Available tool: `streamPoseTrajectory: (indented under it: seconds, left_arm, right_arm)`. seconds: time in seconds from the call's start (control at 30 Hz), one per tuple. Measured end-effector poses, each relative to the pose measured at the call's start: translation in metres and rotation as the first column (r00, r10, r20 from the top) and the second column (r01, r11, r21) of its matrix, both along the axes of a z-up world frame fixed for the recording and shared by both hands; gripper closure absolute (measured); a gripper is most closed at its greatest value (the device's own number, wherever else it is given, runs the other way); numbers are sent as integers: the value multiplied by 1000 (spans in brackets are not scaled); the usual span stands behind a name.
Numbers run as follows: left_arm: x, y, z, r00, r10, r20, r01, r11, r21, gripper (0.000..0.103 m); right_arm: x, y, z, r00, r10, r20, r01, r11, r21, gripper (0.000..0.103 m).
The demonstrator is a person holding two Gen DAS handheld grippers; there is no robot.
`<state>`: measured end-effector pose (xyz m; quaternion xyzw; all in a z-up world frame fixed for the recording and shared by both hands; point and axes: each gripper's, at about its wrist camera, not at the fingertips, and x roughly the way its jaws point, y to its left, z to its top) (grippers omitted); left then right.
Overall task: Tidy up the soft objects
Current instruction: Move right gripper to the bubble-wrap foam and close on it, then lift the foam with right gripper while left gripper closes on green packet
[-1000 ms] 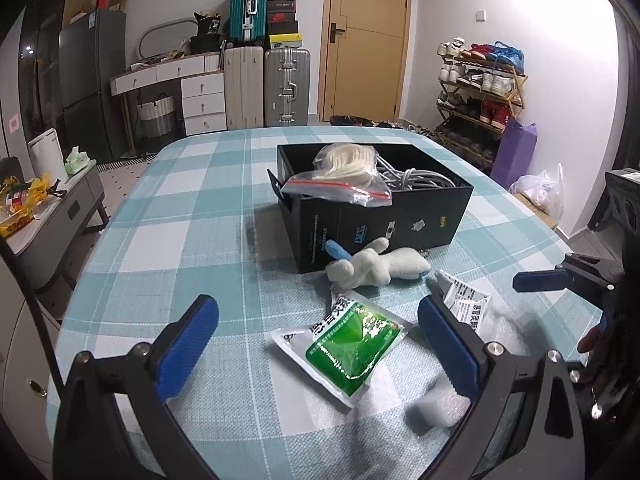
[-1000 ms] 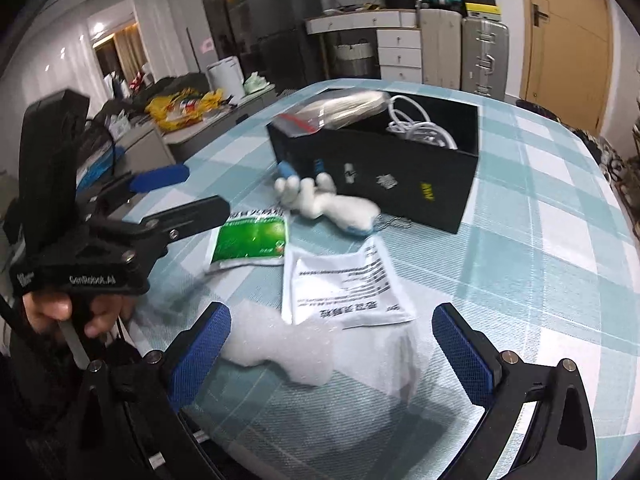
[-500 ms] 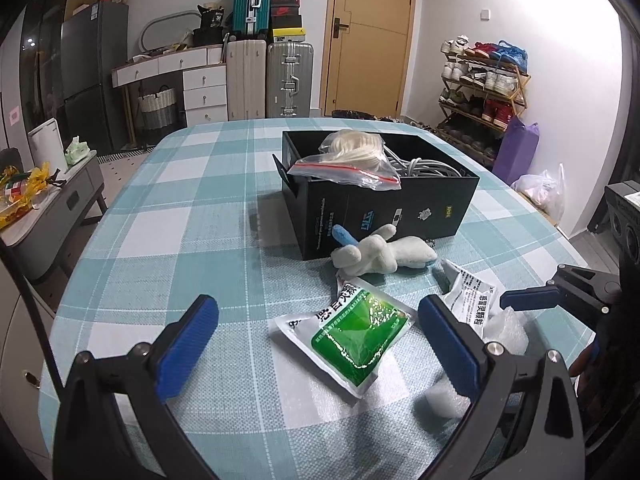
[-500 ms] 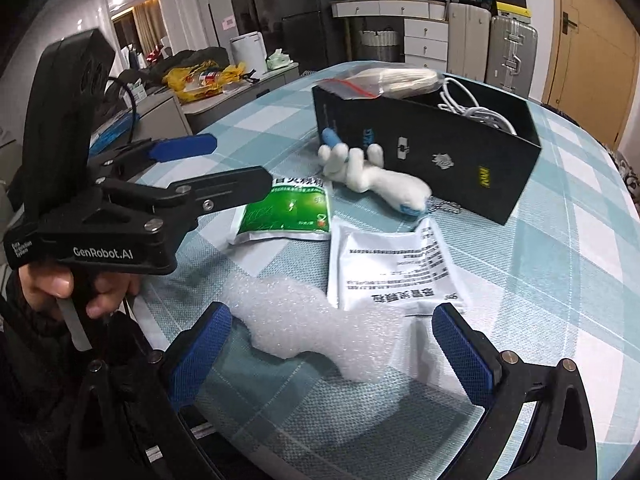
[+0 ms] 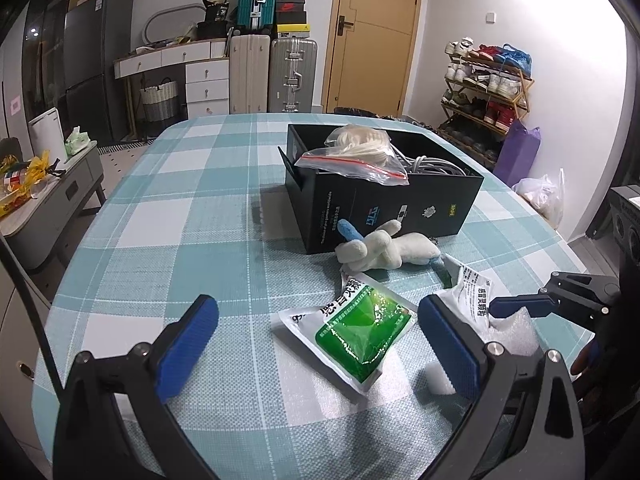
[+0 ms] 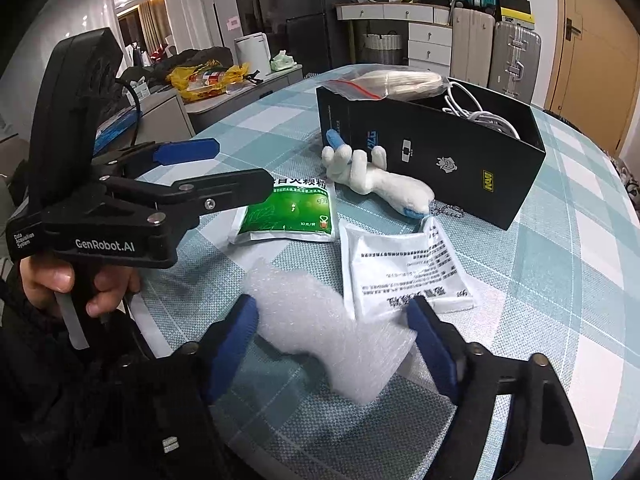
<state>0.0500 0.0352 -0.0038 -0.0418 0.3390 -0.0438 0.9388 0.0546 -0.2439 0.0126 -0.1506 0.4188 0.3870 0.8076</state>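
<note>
Narrowed hand-held gripper (image 6: 332, 344) around crinkly foam (image 6: 320, 320)

On the worktop (image 5: 192, 216), the box (image 5: 384, 208) stands at twelve o'clock. The plush toy (image 5: 384, 250) lies just before it. The sachet (image 5: 356, 326) lies nearer, with the foam sheet (image 5: 514, 330) at three o'clock of it.

On the bench: one black box (image 5: 384, 204), one plush toy (image 5: 384, 250), two sachets, green (image 5: 360, 328) and white (image 6: 404, 272), one foam piece (image 6: 332, 328), one zip bag (image 5: 356, 156).
</note>
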Motion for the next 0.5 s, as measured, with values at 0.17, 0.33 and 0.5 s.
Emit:
streamPoseTrajectory:
  seconds: [0.17, 0.33, 0.5]
  left_arm:
    - [1, 2, 0, 1000, 5, -1, -5, 1000, -11, 2]
    - [1, 4, 0, 1000, 11, -7, -11, 1000, -22, 2]
    - [1, 4, -1, 1000, 11, -10, -12, 1000, -16, 2]
  right_arm:
    - [1, -4, 2, 1000, 2, 2, -2, 1000, 14, 31]
    - [2, -14, 12, 1000, -15, 18, 14, 998, 56, 32]
    - [4, -28, 26, 997, -54, 47, 48, 991, 127, 32]
